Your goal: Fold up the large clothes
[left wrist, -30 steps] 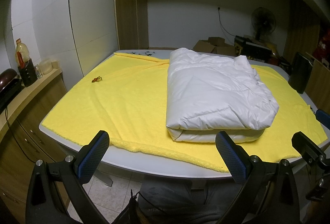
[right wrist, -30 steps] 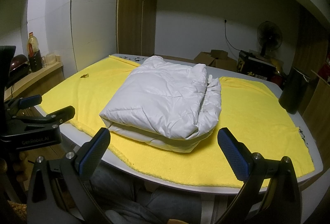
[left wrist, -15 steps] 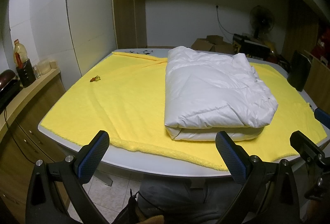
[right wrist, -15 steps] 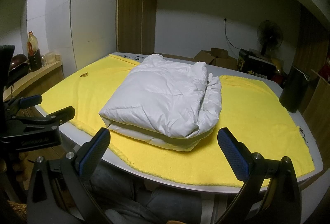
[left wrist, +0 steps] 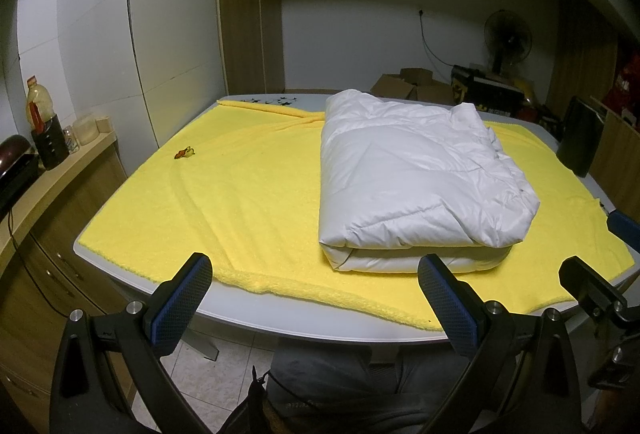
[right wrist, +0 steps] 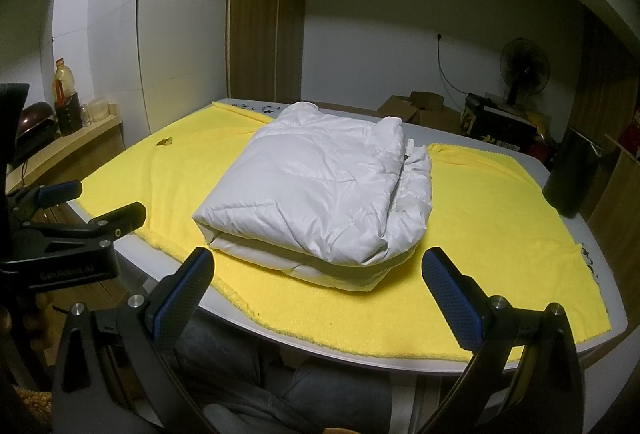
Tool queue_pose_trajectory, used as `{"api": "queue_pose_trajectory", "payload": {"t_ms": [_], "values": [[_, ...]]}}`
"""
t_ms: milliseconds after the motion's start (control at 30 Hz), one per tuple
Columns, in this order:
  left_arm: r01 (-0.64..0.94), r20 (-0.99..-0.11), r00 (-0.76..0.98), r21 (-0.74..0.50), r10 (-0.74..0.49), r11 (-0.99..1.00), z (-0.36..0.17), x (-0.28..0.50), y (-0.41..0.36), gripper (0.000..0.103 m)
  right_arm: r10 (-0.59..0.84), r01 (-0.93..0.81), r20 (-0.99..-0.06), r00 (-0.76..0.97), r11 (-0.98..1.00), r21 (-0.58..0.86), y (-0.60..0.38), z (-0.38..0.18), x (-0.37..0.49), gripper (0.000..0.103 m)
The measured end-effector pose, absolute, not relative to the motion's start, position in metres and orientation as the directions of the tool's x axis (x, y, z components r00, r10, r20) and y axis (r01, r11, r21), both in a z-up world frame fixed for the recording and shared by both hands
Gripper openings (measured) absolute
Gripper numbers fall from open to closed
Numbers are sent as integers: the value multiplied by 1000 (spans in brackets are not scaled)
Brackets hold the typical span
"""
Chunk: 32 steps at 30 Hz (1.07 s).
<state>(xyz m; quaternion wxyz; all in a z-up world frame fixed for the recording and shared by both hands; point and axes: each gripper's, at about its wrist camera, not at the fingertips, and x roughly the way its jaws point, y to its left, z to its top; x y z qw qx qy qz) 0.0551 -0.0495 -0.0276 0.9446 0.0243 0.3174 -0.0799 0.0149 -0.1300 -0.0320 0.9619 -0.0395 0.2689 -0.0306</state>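
Little has moved since a second ago: both views have only drifted slightly, and the jacket has kept its shape and place. Nearest, the left gripper (left wrist: pixel 314 300) and right gripper (right wrist: pixel 318 296) hang off the near edge of the surface (left wrist: pixel 280 326), above the person's lap, fingers (left wrist: pixel 182 300) spread wide and pinching nothing. Past them the yellow cloth (left wrist: pixel 248 202) covers most of the surface. On it, toward the middle and nearer the right edge, lies the white jacket (left wrist: pixel 412 182), folded into a thick, squared bundle. With both grippers drawn back and the bundle undisturbed, the folding looks finished or nearly so. Beyond the far edge stand boxes and a fan (right wrist: pixel 524 68).
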Motion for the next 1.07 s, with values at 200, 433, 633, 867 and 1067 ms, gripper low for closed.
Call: {"api": "queue_pose_trajectory", "payload": {"t_ms": [200, 433, 633, 867, 1067], "values": [[167, -604, 785, -5, -136, 986, -27, 54, -50, 103, -79, 36, -516, 853, 995, -93, -130, -32, 15, 103], [168, -607, 783, -5, -137, 986, -28, 54, -52, 103, -79, 35, -519, 851, 995, -95, -130, -32, 14, 103], [173, -609, 780, -6, -141, 985, -29, 55, -53, 103, -72, 25, -524, 849, 995, -96, -134, -33, 13, 103], [177, -610, 779, -8, -145, 984, -30, 56, -52, 103, -71, 24, -526, 848, 995, -96, -135, -33, 13, 103], [195, -589, 792, -6, -160, 981, -26, 52, -53, 103, -70, 23, -527, 847, 995, -96, -135, -33, 13, 103]]}}
